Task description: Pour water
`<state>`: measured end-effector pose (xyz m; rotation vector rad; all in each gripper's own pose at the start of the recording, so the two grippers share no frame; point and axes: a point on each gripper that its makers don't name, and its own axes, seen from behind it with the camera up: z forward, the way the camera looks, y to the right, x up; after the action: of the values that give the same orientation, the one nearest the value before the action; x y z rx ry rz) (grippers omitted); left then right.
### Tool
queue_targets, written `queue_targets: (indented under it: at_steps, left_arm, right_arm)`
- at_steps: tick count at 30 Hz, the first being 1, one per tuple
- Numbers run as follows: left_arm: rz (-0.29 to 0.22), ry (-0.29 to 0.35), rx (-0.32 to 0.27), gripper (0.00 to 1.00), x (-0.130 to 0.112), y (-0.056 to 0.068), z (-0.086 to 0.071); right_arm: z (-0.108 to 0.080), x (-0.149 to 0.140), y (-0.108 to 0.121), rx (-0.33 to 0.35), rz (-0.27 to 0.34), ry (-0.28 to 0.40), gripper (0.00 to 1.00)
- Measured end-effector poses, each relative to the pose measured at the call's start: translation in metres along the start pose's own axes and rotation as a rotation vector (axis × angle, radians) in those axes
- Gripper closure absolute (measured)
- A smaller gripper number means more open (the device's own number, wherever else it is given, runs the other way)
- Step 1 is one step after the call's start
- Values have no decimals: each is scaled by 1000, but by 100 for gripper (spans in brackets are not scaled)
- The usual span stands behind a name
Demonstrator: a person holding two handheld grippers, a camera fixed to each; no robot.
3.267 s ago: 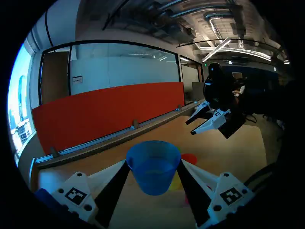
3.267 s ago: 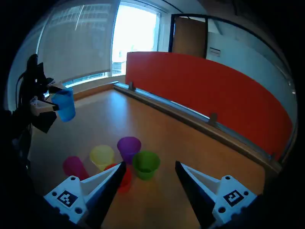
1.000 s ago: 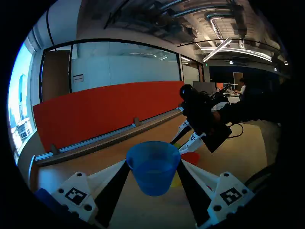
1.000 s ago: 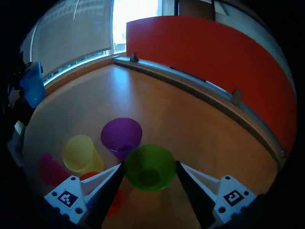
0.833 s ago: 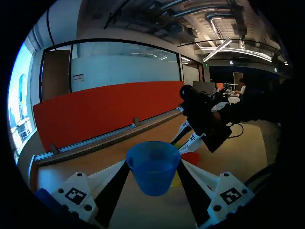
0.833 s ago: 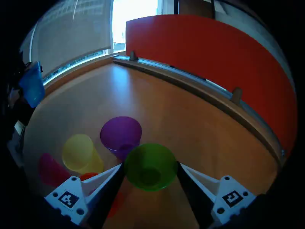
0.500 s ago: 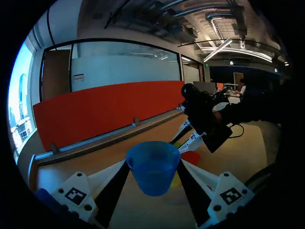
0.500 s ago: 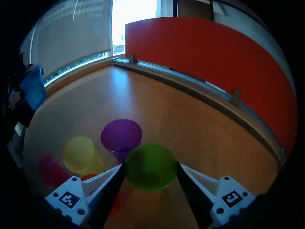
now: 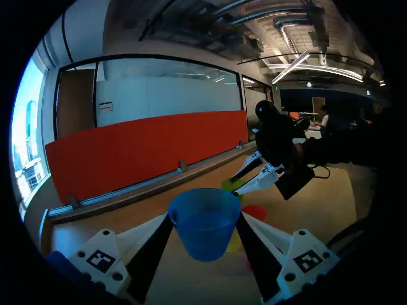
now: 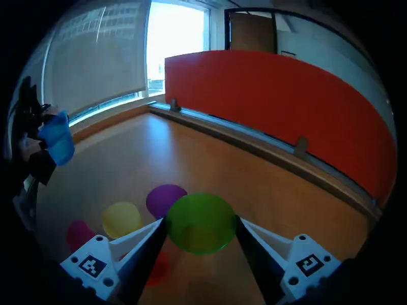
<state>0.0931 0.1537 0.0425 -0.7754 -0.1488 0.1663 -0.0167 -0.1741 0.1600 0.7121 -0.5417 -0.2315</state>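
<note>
Red cup (image 10: pixel 160 268) half hidden behind right gripper (image 10: pixel 199 219).

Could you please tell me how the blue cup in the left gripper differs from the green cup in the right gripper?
The translucent blue plastic cup sits in the fingers of the left gripper; the translucent green plastic cup in those of the right gripper. The blue cup seems partly filled with water, the green cup looks empty. Both are tapered, upright tumblers held above the wooden table.

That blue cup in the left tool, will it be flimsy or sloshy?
The blue cup looks like thin translucent plastic, so it probably flexes if the left tool squeezes harder. Water seems to sit inside, so tilting likely sloshes it.
</note>
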Motion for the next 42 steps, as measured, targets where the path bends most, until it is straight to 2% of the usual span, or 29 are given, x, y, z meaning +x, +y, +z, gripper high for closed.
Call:
queue_targets:
  at_steps: [16, 35, 42]
  left_arm:
    - [0, 27, 6, 15, 15, 12, -6]
    - [-3, 49, 7, 15, 26, 21, -12]
    - [-2, 54, 2, 15, 29, 24, -12]
  right_arm:
    - [-52, 44, -20, -26, -58, 167, 5]
    - [-94, 80, -43, -14, -37, 347, 5]
    - [-101, 82, -44, -12, -43, 376, 5]
